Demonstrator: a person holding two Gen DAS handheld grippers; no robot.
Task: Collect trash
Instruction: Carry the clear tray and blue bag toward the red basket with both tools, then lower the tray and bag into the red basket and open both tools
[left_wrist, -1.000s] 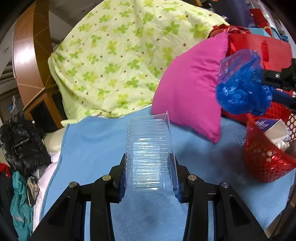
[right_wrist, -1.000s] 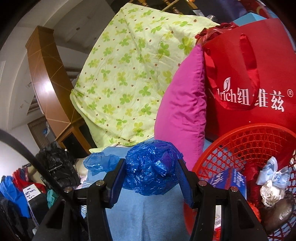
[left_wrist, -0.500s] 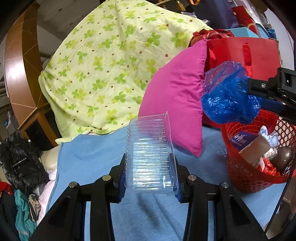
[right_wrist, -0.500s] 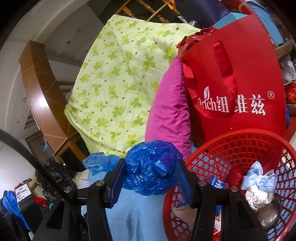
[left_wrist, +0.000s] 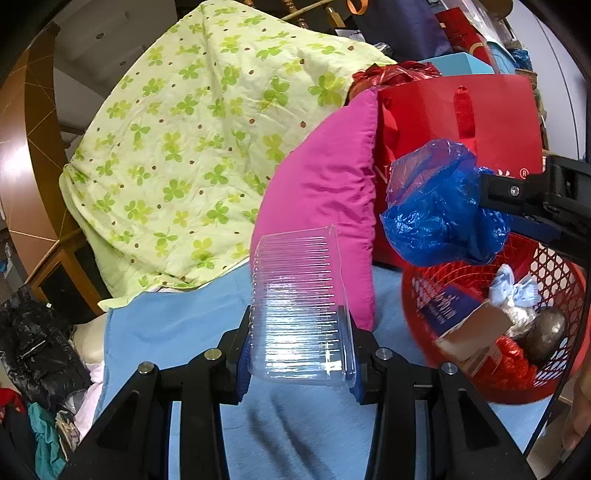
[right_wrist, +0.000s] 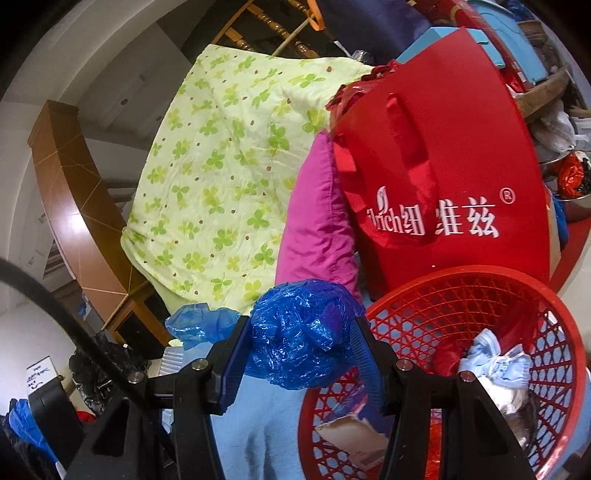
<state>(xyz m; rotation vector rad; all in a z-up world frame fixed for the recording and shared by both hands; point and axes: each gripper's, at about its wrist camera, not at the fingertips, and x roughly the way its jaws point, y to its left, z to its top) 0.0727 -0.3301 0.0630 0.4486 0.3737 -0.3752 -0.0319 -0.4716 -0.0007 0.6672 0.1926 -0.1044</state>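
My left gripper (left_wrist: 297, 354) is shut on a clear ribbed plastic container (left_wrist: 299, 306) and holds it above the blue bedsheet (left_wrist: 170, 325). My right gripper (right_wrist: 303, 350) is shut on a crumpled blue plastic bag (right_wrist: 299, 332); in the left wrist view the bag (left_wrist: 439, 218) hangs just above the left rim of the red mesh basket (left_wrist: 554, 376). The basket (right_wrist: 443, 295) holds several pieces of trash: a cardboard box (left_wrist: 476, 332), a light blue wad (right_wrist: 491, 358) and foil wrappers.
A magenta pillow (left_wrist: 325, 192) and a red shopping bag (right_wrist: 443, 166) stand right behind the basket. A green clover quilt (left_wrist: 203, 129) is heaped at the back. Black bags and clothes (left_wrist: 33, 347) lie off the bed's left edge.
Both grippers have moved right toward the basket. The blue bag now hangs over the basket's rim, and more of the basket's inside shows. Both grips are unchanged.
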